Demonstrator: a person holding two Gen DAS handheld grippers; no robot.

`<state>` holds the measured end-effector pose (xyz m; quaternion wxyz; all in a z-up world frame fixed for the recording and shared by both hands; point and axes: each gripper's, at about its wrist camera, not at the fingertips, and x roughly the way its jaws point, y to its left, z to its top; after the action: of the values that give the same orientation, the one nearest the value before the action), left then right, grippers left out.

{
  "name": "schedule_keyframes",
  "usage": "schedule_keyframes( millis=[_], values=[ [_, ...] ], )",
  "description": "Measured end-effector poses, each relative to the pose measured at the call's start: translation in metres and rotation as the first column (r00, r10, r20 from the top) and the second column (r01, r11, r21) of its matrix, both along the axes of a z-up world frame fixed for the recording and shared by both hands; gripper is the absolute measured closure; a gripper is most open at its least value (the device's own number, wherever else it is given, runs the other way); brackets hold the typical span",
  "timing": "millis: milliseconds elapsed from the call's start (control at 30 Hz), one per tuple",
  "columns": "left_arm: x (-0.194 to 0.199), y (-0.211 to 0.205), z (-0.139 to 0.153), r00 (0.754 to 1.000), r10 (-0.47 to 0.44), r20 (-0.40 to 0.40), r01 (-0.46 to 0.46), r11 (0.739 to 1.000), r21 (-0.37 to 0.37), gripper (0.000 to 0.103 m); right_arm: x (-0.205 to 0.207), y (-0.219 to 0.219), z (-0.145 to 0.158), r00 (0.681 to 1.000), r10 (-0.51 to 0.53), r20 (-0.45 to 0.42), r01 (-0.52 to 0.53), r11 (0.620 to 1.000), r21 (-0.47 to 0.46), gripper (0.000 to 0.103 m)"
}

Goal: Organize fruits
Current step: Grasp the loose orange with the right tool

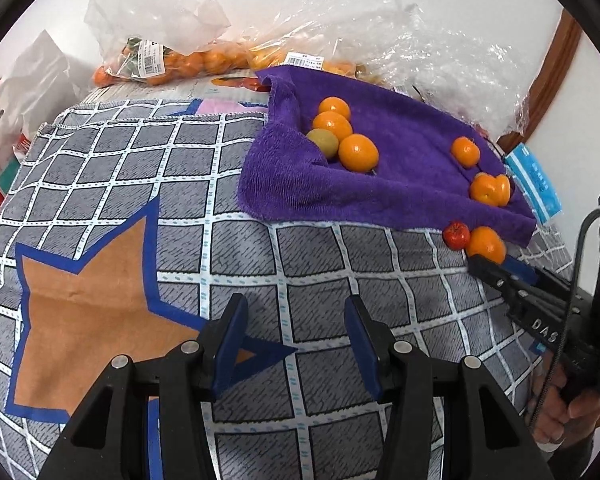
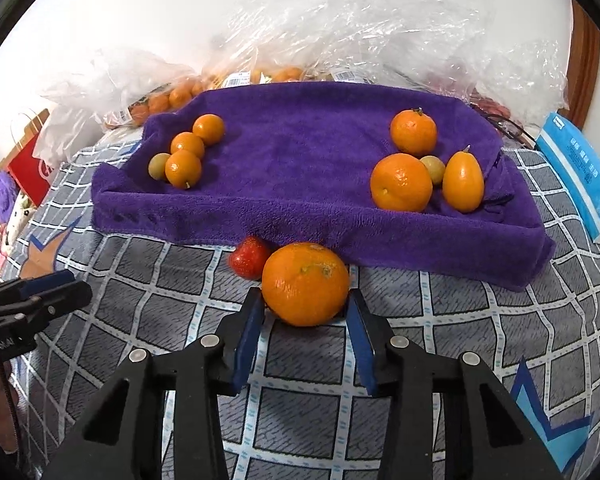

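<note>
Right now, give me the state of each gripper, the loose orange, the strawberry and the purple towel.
left gripper: open, empty
right gripper: shut on the orange
orange: off the towel, between the pads
strawberry: loose beside the orange
purple towel: spread, fruit clustered left and right

Right gripper (image 2: 305, 312) was angled down with its blue pads (image 2: 249, 336) sitting on either side of the orange (image 2: 305, 283), pretty much touching it. Left gripper (image 1: 296, 324) hung off to the side, also tilted down, jaws apart with nothing between them.
</note>
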<state>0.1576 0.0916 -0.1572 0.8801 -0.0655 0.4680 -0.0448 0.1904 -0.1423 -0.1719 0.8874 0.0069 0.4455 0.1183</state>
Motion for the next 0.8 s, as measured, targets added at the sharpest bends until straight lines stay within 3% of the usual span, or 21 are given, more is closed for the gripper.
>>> schedule_keyframes(
  millis=[800],
  values=[
    [-0.023, -0.020, 0.012, 0.999, -0.009, -0.036, 0.009, 1.000, 0.010, 0.055, -0.041, -0.024, 0.010, 1.000, 0.005, 0.026, -0.005, 0.999, 0.036, 0.064]
  ],
)
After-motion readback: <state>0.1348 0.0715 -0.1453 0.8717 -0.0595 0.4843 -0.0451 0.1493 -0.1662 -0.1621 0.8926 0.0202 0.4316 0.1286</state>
